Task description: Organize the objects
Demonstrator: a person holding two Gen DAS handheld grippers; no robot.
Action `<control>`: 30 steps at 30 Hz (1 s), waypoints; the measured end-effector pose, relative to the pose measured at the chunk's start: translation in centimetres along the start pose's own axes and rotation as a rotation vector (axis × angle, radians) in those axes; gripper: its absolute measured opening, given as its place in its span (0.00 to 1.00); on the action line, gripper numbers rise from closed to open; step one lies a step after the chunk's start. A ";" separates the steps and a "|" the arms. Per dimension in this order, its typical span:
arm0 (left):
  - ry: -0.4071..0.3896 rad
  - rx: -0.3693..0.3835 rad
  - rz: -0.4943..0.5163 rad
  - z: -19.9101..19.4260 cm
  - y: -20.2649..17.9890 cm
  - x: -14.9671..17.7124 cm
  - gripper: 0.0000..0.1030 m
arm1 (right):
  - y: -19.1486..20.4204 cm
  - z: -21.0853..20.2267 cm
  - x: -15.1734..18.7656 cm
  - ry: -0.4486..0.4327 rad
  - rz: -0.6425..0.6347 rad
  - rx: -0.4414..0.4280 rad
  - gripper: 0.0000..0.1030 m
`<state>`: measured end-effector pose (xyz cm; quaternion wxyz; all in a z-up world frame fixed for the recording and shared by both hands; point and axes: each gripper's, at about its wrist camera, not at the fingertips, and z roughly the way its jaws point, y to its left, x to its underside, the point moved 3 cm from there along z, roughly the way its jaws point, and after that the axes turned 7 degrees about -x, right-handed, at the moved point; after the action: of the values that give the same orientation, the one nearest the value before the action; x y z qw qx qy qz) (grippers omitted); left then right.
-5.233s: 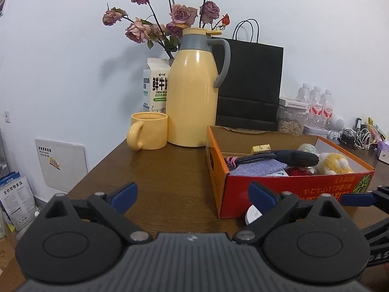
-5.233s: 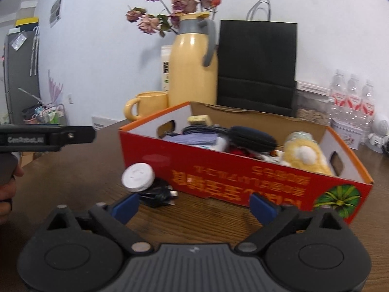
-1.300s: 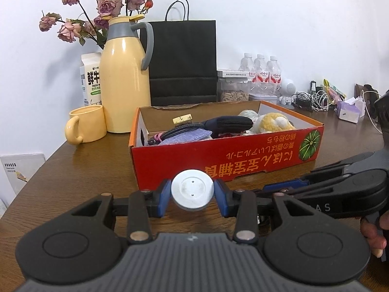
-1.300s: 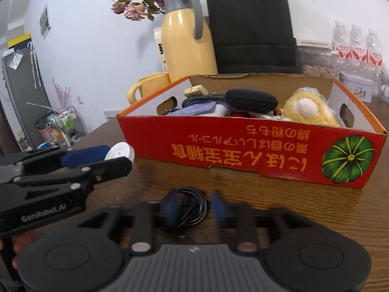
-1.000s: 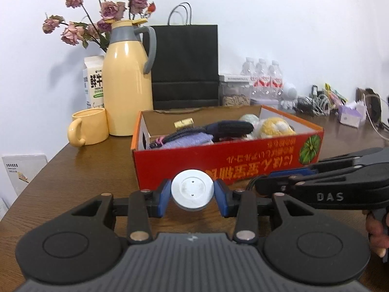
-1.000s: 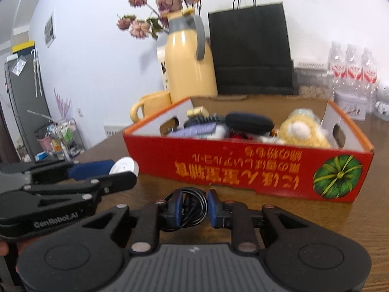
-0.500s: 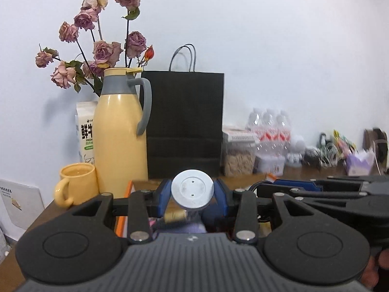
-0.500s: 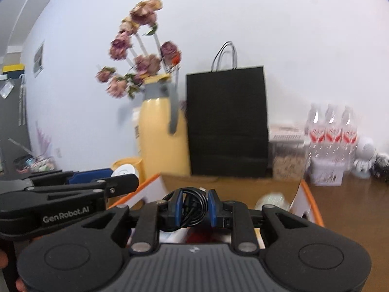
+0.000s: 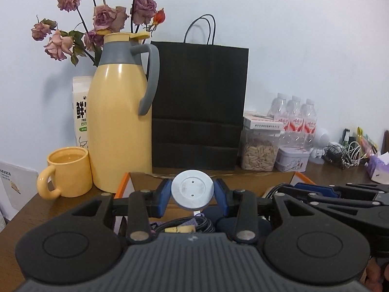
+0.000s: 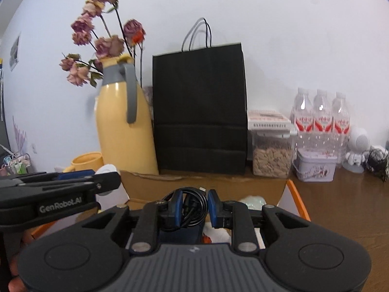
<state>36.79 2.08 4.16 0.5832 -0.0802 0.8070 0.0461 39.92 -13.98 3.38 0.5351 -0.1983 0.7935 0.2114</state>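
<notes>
Currently: left gripper (image 9: 192, 193) pinching white disc (image 9: 192, 189); right gripper (image 10: 193, 207) pinching coiled black cable (image 10: 192, 205); both held above cardboard box (image 10: 199, 185), apparently for depositing inside.

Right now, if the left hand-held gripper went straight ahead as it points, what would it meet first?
Probably the black paper bag behind the cardboard box's far wall. The left hand-held gripper, holding a round white disc, seems above that wall, though depth is unclear.
</notes>
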 end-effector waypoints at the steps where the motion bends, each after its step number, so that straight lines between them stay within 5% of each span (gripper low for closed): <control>1: 0.002 -0.001 0.000 0.1 0.1 0.1 0.39 | -0.1 0.1 0.1 0.008 0.002 0.002 0.21; 3: -0.001 -0.010 -0.002 0.0 0.2 0.2 0.47 | -0.2 0.0 0.3 0.010 0.005 0.016 0.30; 4: -0.008 -0.017 -0.004 -0.1 0.3 0.3 0.52 | -0.2 0.0 0.3 0.010 0.005 0.016 0.47; 6: -0.032 -0.037 -0.009 -0.4 0.5 0.2 0.77 | -0.2 -0.3 0.1 0.001 0.008 0.024 0.75; 10: -0.091 -0.120 -0.027 -1.0 0.9 0.0 1.00 | -0.6 -1.0 -0.2 -0.027 0.020 0.044 0.89; 12: -0.102 -0.133 -0.034 -1.0 1.2 -0.1 1.00 | -1.0 -1.2 -0.3 -0.034 0.037 0.051 0.97; 30: -0.066 -0.123 0.004 -6.4 1.5 -1.0 1.00 | 0.4 -7.2 -1.3 -0.098 0.073 0.054 1.00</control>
<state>30.84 2.56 7.10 0.6034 -0.1126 0.7832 0.0993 34.65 -17.53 7.08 0.5705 -0.1440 0.7784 0.2188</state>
